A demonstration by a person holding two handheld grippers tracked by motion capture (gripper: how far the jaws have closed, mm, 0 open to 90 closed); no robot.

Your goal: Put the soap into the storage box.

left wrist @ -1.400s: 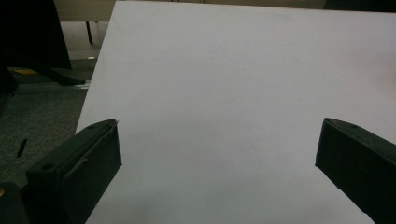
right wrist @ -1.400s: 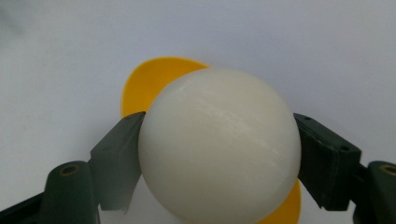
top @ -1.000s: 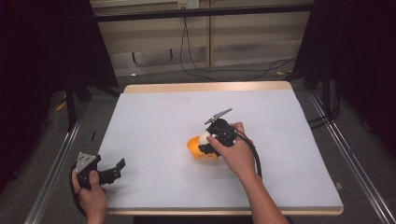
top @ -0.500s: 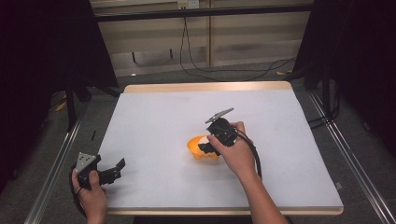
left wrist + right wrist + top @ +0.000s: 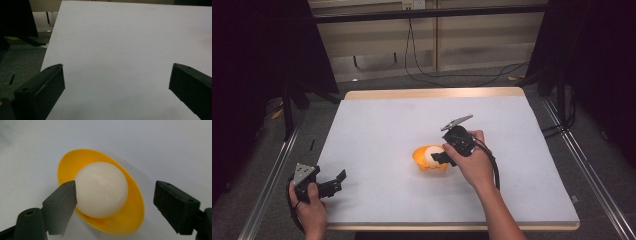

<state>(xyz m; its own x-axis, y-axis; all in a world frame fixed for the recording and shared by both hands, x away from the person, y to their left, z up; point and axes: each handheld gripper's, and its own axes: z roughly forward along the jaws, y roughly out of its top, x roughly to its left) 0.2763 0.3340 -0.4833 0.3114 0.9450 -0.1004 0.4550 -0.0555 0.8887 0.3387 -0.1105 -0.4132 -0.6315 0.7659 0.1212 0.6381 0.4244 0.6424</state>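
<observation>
- Step, as I read it: approach to grasp the white ball (image 5: 101, 189), which sits in the yellow bowl (image 5: 130, 217) mid-desk (image 5: 377, 125).
- Right hand-held gripper (image 5: 113, 202): jaws apart, straddling ball; one jaw at its side, other clear of the bowl.
- Next: centre, then close gently; round ball may slip.
- Right hand (image 5: 474, 162) just beside bowl, angled down.
- Left hand-held gripper (image 5: 329, 182): spread wide, empty, well away from bowl at desk's near-left edge.

white ball (image 5: 101, 188) in yellow bowl (image 5: 130, 218), mid-table

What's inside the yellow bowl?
A white ball sits in the bowl, between the open right gripper jaws. The bowl's bottom under the ball is hidden.
</observation>
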